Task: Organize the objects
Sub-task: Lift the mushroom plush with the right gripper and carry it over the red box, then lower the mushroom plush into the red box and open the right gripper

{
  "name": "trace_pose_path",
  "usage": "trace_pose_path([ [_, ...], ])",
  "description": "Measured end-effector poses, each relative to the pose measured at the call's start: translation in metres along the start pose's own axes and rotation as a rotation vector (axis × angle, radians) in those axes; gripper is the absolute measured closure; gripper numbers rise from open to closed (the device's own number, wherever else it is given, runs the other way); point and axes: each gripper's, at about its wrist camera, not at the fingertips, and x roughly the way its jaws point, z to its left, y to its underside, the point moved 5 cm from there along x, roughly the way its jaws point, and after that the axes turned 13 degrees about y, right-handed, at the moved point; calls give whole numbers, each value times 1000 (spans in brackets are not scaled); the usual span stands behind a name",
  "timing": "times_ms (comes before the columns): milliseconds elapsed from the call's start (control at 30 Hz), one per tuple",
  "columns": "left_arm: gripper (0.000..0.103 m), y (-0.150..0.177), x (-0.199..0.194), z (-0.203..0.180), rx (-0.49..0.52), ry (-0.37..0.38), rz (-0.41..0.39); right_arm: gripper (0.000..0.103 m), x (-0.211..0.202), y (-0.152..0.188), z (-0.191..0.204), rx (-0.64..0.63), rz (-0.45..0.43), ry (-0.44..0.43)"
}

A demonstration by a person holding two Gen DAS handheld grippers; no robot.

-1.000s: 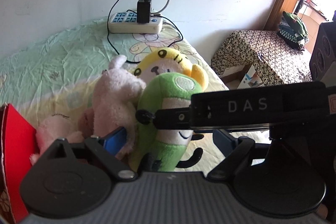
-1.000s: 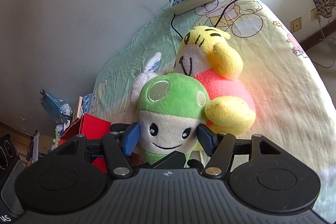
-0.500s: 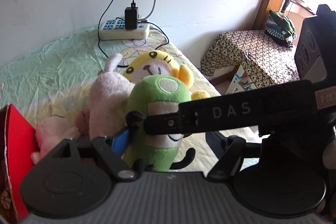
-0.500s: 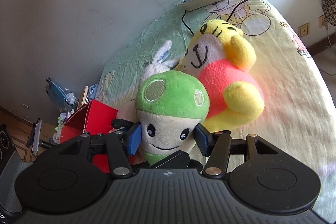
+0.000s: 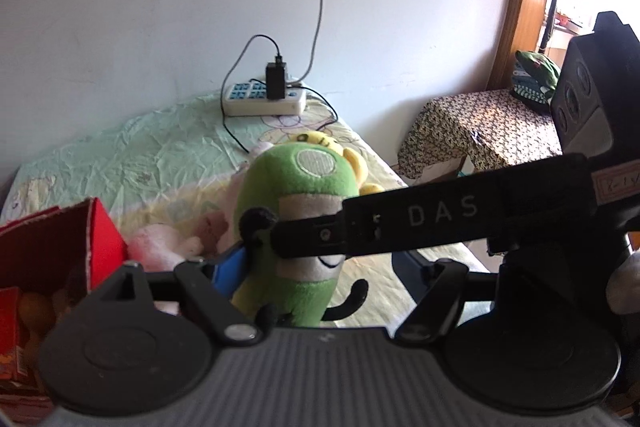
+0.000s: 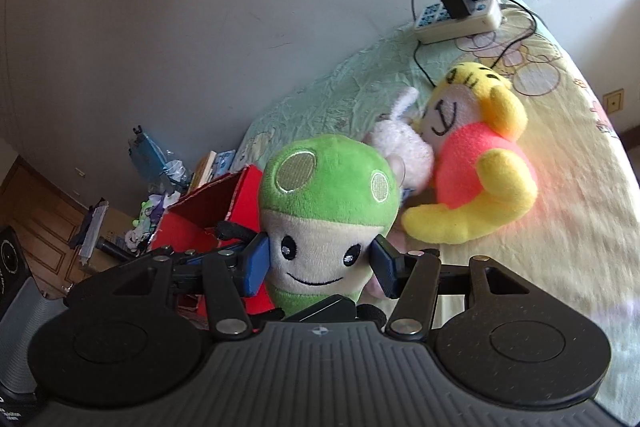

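Note:
My right gripper [image 6: 320,259] is shut on the green mushroom plush [image 6: 328,203], its blue pads pressing both sides of the cream face, holding it above the bed. The same plush [image 5: 292,215] shows in the left wrist view with the right gripper's black finger across it. My left gripper [image 5: 316,267] is open, jaws wide on either side of the plush, not clamping it. A yellow and pink plush [image 6: 476,163] and a pale pink rabbit plush [image 6: 400,143] lie on the bed behind. An open red box [image 6: 208,223] stands at the left; it also shows in the left wrist view [image 5: 60,255].
A white power strip [image 5: 264,101] with a black charger and cables lies on the bed sheet [image 5: 120,159] near the wall. A table under patterned cloth [image 5: 484,131] stands right of the bed. Clutter [image 6: 160,167] lies on the floor beyond the red box.
The right gripper has lifted the green mushroom plush up and away from the other plushes toward the red box. The left gripper has risen along with it and stayed open.

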Motion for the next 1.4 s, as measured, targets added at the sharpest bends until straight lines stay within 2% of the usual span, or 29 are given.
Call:
trace_pose_path([
  [133, 29, -1, -32, 23, -20, -59, -59, 46, 8, -4, 34, -22, 9, -77],
  [367, 28, -1, -89, 88, -65, -118, -163, 46, 34, -9, 115, -133, -8, -129],
  [500, 28, 7, -117, 138, -79, -161, -174, 45, 64, -4, 167, -170, 0, -151],
  [600, 28, 23, -134, 185, -137, -180, -153, 45, 99, 9, 202, -179, 58, -163],
  [700, 28, 37, -147, 226, -158, -210, -117, 45, 137, 26, 232, -162, 135, -174],
  [800, 28, 53, -153, 262, -187, -226, -76, 45, 166, 40, 261, -178, 176, -161],
  [967, 30, 71, -151, 311, -244, -218, -19, 45, 210, 54, 283, -183, 257, -116],
  [1100, 30, 82, -150, 325, -239, -234, 19, 44, 231, 58, 293, -197, 286, -39],
  [1300, 27, 89, -157, 329, -225, -262, 31, 42, 254, 64, 301, -177, 331, -27],
  [1400, 26, 90, -160, 332, -222, -265, 32, 41, 252, 65, 305, -199, 313, -16],
])
